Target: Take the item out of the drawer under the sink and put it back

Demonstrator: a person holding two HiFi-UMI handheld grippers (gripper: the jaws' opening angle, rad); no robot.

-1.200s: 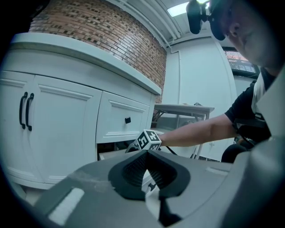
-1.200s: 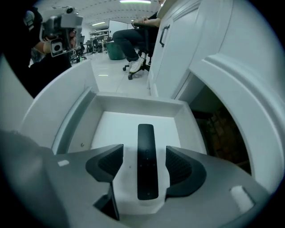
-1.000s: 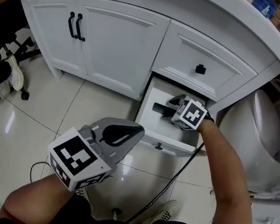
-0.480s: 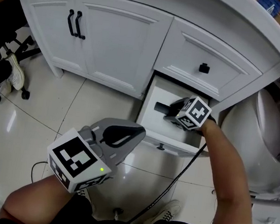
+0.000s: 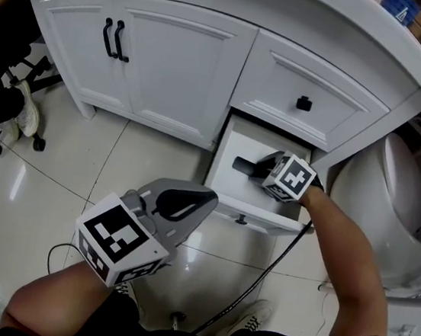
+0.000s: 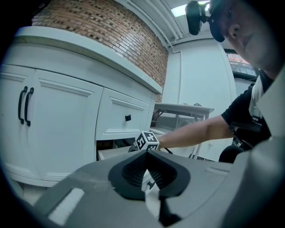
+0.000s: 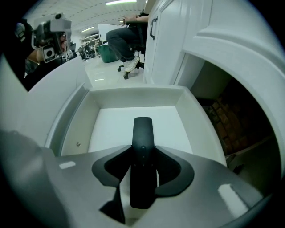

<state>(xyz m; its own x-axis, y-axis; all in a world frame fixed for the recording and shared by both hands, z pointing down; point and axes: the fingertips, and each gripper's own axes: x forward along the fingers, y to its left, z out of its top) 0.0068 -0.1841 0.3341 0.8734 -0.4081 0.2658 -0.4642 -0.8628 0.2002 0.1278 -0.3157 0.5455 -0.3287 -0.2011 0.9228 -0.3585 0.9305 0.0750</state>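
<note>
Reaching down into the open drawer under the sink, the right gripper had just been closing its jaws and pinched the black remote, which was inside the drawer. The left gripper hung above the floor tiles, jaws together and empty.

We see a slim black remote with small buttons, stretched lengthwise over the white floor of the pulled-out lower drawer. The right gripper, whose jaws have just been closing, presses its long sides.
</note>
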